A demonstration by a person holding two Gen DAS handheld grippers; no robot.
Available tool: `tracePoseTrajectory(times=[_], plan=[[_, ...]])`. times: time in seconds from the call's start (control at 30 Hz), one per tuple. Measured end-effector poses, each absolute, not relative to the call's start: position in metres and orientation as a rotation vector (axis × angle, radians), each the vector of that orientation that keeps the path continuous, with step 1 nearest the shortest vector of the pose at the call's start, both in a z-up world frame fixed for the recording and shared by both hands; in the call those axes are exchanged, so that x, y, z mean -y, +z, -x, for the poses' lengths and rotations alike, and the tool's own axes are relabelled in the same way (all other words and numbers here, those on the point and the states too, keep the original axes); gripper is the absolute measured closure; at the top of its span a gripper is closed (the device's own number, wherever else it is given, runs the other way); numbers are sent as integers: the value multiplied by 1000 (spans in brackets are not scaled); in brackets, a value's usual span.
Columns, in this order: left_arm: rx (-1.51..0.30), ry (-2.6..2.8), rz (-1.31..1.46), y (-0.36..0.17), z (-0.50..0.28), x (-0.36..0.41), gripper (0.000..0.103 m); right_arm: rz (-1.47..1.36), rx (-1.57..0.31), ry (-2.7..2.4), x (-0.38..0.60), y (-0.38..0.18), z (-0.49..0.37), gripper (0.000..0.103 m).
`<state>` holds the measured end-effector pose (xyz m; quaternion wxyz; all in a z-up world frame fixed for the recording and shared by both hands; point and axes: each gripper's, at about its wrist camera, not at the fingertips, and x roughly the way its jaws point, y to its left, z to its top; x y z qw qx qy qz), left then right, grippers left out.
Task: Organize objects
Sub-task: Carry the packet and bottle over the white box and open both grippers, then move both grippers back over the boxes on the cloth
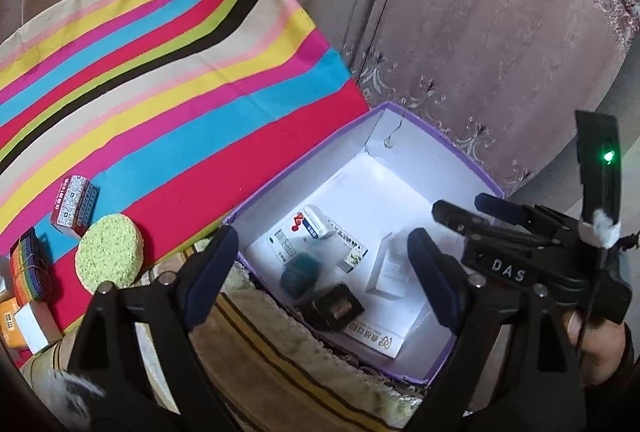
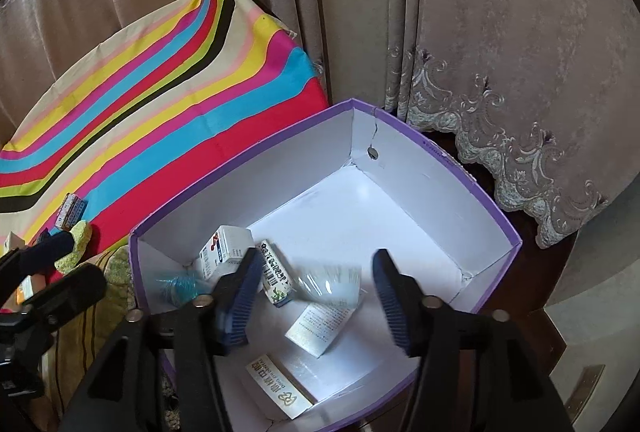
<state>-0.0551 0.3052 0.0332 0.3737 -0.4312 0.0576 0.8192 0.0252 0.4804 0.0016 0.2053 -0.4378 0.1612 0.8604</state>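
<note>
Right wrist view puts my right claw point(image 2: 314, 298) over the purple-rimmed box point(image 2: 516, 244), jaws parted and gripping nothing; a blurred clear packet point(image 2: 332, 282) lies between them without touching the pads. Beside it a slim carton point(image 2: 276, 274) runs lengthwise toward the near wall, next to a white medicine box point(image 2: 224, 252). My left claw point(image 1: 320, 274) stands wide and empty above the same box, while a green sponge point(image 1: 110, 256) rests on the striped cloth point(image 1: 160, 91).
</note>
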Motion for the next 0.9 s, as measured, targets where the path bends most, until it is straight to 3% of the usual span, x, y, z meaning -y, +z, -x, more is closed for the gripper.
tracePoseTrajectory(times=[0.43, 0.77, 0.9], plan=[[-208, 2427, 761, 72, 42, -267, 8, 1135, -333, 2471, -458, 22, -19, 19], [-129, 2464, 803, 75, 56, -217, 8, 1022, -117, 2587, -404, 48, 0, 18], [-76, 2487, 795, 75, 59, -190, 8, 1071, -126, 2691, -382, 50, 13, 18]])
